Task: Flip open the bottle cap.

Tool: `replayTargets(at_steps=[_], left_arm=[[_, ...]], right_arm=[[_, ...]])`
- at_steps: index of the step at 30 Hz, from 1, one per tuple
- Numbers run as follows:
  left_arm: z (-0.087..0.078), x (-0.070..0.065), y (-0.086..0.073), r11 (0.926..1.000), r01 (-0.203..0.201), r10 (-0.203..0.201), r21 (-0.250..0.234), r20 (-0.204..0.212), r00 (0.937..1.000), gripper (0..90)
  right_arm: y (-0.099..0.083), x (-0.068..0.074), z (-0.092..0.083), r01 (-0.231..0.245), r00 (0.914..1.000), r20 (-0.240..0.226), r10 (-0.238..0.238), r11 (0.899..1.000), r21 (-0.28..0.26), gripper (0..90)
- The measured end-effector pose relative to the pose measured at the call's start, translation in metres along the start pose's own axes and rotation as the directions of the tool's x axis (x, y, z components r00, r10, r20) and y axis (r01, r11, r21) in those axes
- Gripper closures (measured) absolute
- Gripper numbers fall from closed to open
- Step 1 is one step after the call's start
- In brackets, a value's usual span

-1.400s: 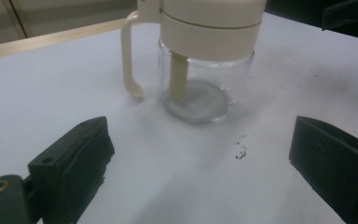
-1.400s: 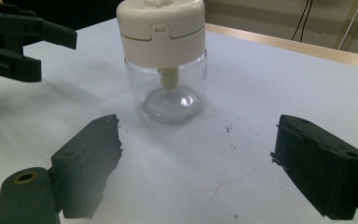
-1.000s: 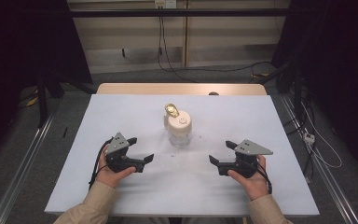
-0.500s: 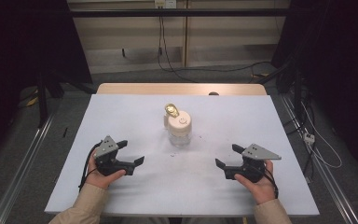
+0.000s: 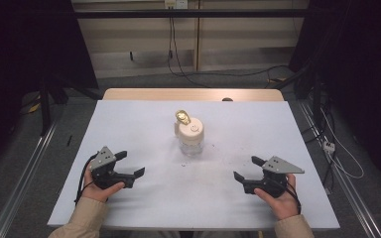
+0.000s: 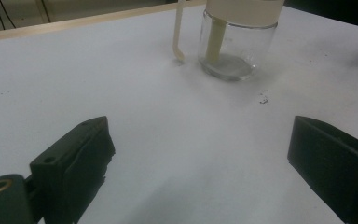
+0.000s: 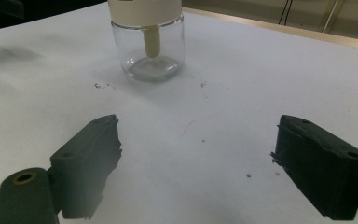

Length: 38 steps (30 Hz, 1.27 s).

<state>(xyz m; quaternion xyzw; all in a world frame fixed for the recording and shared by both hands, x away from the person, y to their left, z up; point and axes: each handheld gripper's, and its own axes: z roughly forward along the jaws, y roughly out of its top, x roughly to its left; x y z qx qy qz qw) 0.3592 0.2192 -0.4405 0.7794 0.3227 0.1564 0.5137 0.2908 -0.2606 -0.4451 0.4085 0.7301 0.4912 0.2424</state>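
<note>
Both tools sit low on the white tabletop (image 5: pixel 238 124), jaws spread wide and holding nothing. The left tool (image 5: pixel 130 163) and right tool (image 5: pixel 246 168) each point toward the glass jar (image 5: pixel 190 138), which stands upright ahead of and between them, well apart from both.

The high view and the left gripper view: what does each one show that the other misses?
The high view alone takes in the person's hands, the left gripper and right gripper from outside, both open, plus the gold piece on the jar's cream lid and the floor cables. The left gripper view alone shows a cream stem reaching down inside the glass and a thin cream strip beside it. Both share the glass jar standing untouched on the white table.
</note>
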Motion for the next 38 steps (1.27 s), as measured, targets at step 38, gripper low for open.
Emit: replayTargets(at_steps=[38], left_arm=[[-0.009, 0.005, -0.007, 0.9997, 0.020, -0.020, 0.012, -0.014, 0.9997, 6.3]], right_arm=[[-0.009, -0.007, -0.011, -0.003, 0.9995, 0.030, 0.002, 1.000, 0.005, 13.2]])
